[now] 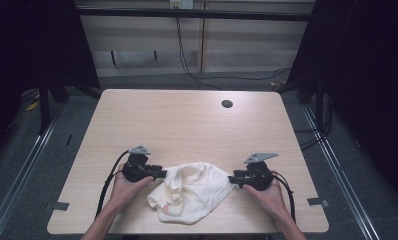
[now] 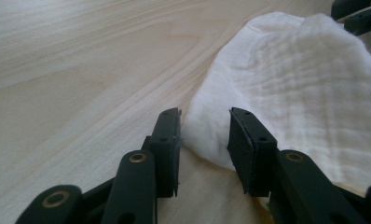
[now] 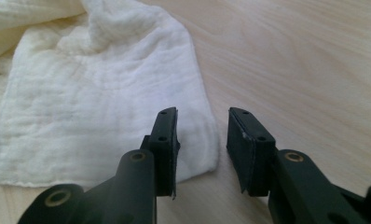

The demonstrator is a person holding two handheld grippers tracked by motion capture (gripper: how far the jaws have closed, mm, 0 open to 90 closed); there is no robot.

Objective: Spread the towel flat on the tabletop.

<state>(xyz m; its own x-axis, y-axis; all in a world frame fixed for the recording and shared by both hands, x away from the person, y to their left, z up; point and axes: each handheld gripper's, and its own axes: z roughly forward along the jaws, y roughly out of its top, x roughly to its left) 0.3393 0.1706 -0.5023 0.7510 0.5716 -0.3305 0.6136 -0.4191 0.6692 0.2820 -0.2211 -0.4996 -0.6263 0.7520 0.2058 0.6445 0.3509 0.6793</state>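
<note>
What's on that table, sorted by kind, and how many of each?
Cloth: 1, white and crumpled
Claws: 2, black, left and right, both open at the cloth's edges
Total: 3

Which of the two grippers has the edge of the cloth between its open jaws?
The left gripper: a fold of the white cloth lies in the gap of its jaws. At the right gripper the cloth's corner stops beside one jaw.
</note>
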